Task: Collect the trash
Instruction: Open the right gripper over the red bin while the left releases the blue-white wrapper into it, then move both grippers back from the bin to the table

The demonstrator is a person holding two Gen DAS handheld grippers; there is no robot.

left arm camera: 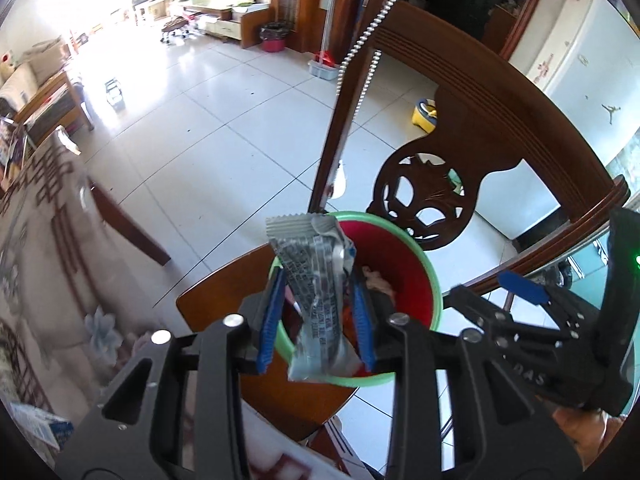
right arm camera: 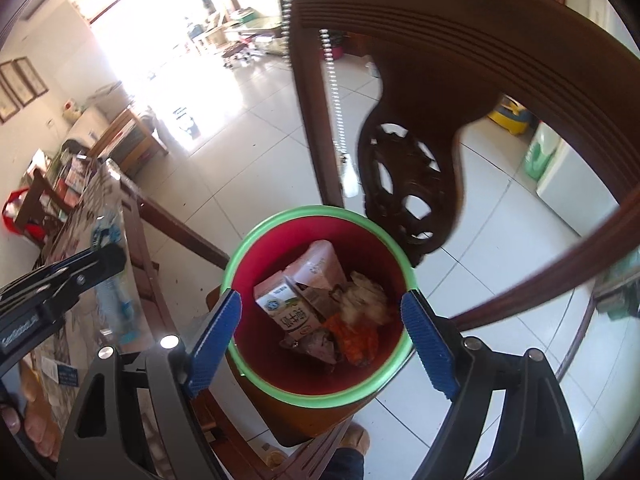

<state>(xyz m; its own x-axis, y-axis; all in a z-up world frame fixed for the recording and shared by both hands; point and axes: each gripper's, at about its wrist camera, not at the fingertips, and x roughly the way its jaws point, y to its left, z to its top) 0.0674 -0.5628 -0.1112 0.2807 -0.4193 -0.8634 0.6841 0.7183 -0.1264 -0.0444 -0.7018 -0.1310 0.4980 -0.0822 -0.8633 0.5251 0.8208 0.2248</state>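
One silver wrapper [left arm camera: 318, 300] between the left tongs [left arm camera: 318, 320], pads barely touching; right tongs [right arm camera: 320, 336] wide, empty; one bin [right arm camera: 256, 236].

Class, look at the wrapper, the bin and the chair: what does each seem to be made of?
Wrapper: probably thin foil-lined plastic film; silvery, crinkled, with a zigzag sealed edge.
Bin: probably moulded plastic; smooth red wall, glossy green rim.
Chair: likely varnished dark wood; carved openwork back, polished sheen.

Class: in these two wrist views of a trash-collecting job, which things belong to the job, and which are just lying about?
Job:
- silver wrapper between the left gripper pads
- red bin with green rim
- milk carton inside it
- right gripper, open, empty

Lying about:
- wooden chair
- yellow toy
- patterned tablecloth
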